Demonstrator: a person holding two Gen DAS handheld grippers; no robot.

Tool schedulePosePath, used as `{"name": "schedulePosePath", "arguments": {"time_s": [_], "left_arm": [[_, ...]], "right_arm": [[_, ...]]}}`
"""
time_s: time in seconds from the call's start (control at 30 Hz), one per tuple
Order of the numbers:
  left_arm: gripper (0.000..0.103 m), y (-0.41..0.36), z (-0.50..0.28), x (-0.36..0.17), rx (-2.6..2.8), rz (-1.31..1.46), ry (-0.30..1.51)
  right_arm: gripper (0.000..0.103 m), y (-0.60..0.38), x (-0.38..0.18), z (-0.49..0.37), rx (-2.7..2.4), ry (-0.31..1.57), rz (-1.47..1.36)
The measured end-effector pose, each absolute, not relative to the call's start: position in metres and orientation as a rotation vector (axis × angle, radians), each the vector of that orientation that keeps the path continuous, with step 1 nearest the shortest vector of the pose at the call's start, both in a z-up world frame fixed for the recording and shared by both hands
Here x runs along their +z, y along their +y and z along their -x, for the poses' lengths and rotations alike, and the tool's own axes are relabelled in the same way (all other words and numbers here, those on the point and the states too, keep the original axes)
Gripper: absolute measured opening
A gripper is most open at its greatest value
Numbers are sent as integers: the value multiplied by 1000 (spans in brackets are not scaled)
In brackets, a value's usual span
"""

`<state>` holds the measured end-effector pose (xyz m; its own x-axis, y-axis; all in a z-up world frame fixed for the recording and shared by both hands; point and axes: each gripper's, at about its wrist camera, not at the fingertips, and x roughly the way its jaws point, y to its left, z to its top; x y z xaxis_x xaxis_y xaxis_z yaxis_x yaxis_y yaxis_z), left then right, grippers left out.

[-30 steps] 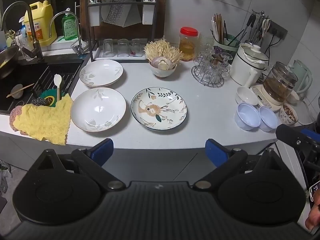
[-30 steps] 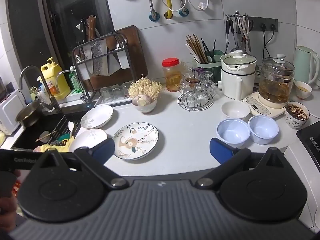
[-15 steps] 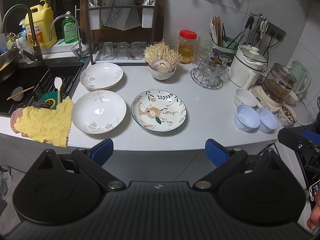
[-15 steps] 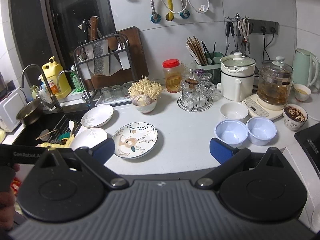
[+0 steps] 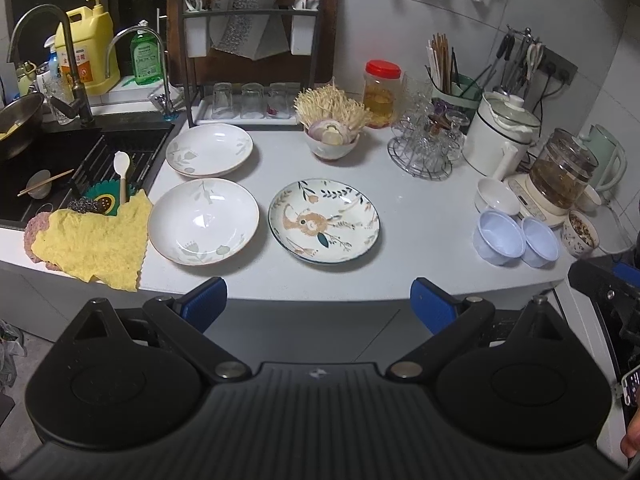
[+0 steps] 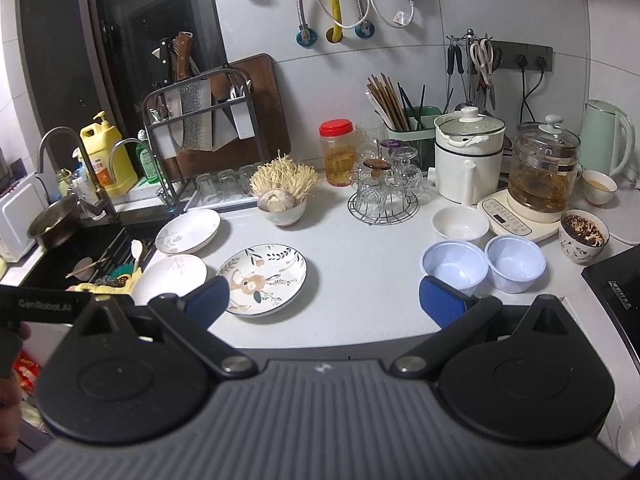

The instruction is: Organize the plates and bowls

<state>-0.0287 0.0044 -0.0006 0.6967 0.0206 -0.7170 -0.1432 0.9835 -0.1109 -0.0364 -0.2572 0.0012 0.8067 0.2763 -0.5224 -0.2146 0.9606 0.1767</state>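
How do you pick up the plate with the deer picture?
Probably pinch the raised near rim of the deer plate with the left gripper, coming low from the counter's front edge. It lies flat and shallow, with clear space in front; the white plate crowds its left side.

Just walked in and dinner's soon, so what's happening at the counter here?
A person holds a gripper in each hand in front of the counter, set to sort the dishes. The left gripper and right gripper are both open and hold nothing. Nothing is stacked yet: two white plates, the deer-patterned plate and two pale blue bowls sit separately.
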Motion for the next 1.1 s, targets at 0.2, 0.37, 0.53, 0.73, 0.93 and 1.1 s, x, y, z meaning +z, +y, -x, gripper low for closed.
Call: {"name": "schedulePosePath", "arguments": {"time_s": [0.2,0.37,0.53,0.73,0.93,1.1], "left_arm": [[100,4,25,-8,102,161,807],[100,-1,27,-15,104,155,810],[100,-7,33,-19,107,131,811],[100,-7,39,-24,118,140,826],[100,-6,47,-28,137,155,824],[100,-5,49,-28,148,165,823]], "right_arm": [[103,-259,-3,33,275,582,-108],[103,-261,-7,32,278,587,-110],[103,-264,-12,33,283,599,-118],[103,-263,-21,34,295,622,-117],[103,-261,-22,35,319,626,-112],[103,-260,-22,38,337,615,-87]]}}
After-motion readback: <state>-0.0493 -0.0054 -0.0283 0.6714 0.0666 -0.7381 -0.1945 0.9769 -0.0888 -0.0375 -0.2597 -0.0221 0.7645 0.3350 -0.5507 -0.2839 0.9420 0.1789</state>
